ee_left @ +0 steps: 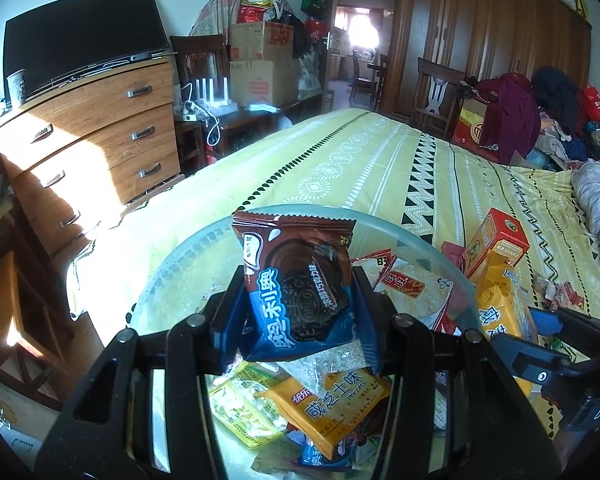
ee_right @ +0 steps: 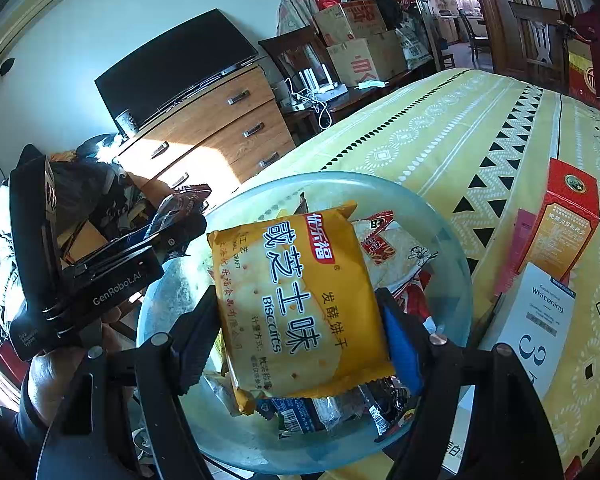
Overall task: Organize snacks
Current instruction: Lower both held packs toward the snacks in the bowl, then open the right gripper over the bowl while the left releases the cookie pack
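My left gripper (ee_left: 296, 300) is shut on a brown-and-blue chocolate cookie packet (ee_left: 300, 280) and holds it above a clear glass bowl (ee_left: 172, 276) on the bed. My right gripper (ee_right: 300, 312) is shut on a yellow biscuit packet (ee_right: 300, 300) above the same bowl (ee_right: 440, 240). The bowl holds several snack packets: a yellow biscuit packet (ee_left: 336, 404), a rice cracker packet (ee_left: 416, 292) and others. The left gripper with its cookie packet (ee_right: 180, 204) shows at the left of the right wrist view. The right gripper's yellow packet (ee_left: 500, 304) shows at the right of the left wrist view.
A red-and-orange box (ee_right: 564, 220) and a white "Whitening" box (ee_right: 540, 320) lie on the yellow bedspread (ee_right: 440, 132) right of the bowl. A wooden dresser (ee_left: 100, 128) with a TV (ee_left: 76, 36) stands left of the bed. Clothes (ee_left: 540, 108) pile at the far right.
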`<state>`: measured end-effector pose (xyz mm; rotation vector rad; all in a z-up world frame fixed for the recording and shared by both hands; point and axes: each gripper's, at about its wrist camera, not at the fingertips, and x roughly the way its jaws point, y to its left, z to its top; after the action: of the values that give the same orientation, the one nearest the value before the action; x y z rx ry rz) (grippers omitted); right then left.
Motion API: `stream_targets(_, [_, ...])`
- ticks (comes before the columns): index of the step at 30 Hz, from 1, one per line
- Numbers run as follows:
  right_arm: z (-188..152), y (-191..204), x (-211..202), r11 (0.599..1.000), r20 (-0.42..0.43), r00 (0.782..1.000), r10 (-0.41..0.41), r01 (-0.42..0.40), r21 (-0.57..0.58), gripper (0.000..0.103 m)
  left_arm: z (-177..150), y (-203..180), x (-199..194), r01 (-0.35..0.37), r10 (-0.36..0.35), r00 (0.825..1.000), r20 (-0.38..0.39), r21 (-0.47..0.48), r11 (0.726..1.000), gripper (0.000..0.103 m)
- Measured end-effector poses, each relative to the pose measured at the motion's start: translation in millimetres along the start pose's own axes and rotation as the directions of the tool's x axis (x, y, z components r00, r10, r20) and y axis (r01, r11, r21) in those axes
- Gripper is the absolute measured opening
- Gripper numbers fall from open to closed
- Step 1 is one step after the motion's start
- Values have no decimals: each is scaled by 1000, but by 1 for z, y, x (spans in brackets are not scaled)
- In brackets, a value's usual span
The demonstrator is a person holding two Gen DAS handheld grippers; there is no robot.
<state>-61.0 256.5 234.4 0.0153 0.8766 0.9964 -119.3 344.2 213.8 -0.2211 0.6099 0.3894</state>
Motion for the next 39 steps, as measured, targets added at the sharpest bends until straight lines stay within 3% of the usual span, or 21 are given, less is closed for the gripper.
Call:
stream_targets(26, [-4, -4, 10, 1000, -24, 1000, 4, -5, -5, 78, -5, -9, 16, -13, 15, 998, -61, 36, 999, 53])
stream_targets(31, [-4, -4, 12, 1000, -33, 999, 9, -9, -7, 78, -4, -9, 15, -31, 33, 998, -54, 40, 999, 72])
stream_targets(39, [-3, -2, 12, 1000, -33, 999, 6, -6, -8, 78, -7, -12, 18, -27, 30, 997, -71, 49, 998, 76])
